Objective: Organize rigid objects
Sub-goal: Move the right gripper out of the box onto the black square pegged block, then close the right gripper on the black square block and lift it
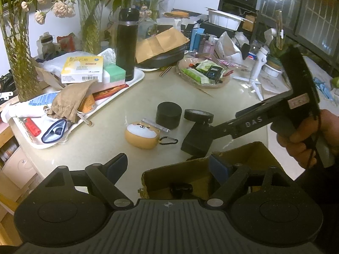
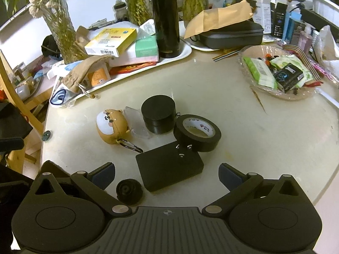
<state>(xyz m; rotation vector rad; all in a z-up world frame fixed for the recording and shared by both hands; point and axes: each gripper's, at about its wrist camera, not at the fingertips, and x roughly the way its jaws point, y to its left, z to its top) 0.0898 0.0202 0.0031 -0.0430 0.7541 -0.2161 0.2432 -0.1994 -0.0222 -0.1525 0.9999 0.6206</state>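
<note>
A black plug block (image 2: 169, 169) with metal prongs lies flat on the cream table between the spread fingers of my right gripper (image 2: 167, 174), and neither pad touches it. In the left wrist view that right gripper (image 1: 224, 124) reaches in from the right, with a hand on its handle. Behind the block sit a black tape roll (image 2: 197, 132), a black round tin (image 2: 158, 114), a clear plastic case (image 2: 137, 122) and a tan dog-shaped case (image 2: 111, 126). A small black knob (image 2: 128, 190) lies by the left finger. My left gripper (image 1: 168, 166) stands open across the left wall of a cardboard box (image 1: 152, 175), which holds a dark object (image 1: 181, 188).
A white tray (image 2: 186, 51) at the back left carries boxes, a brown pouch and a tall black flask (image 2: 166, 19). A glass dish (image 2: 245, 61) of packets sits at the right. Vases of plants line the back. The table's rounded edge runs close on the left and right.
</note>
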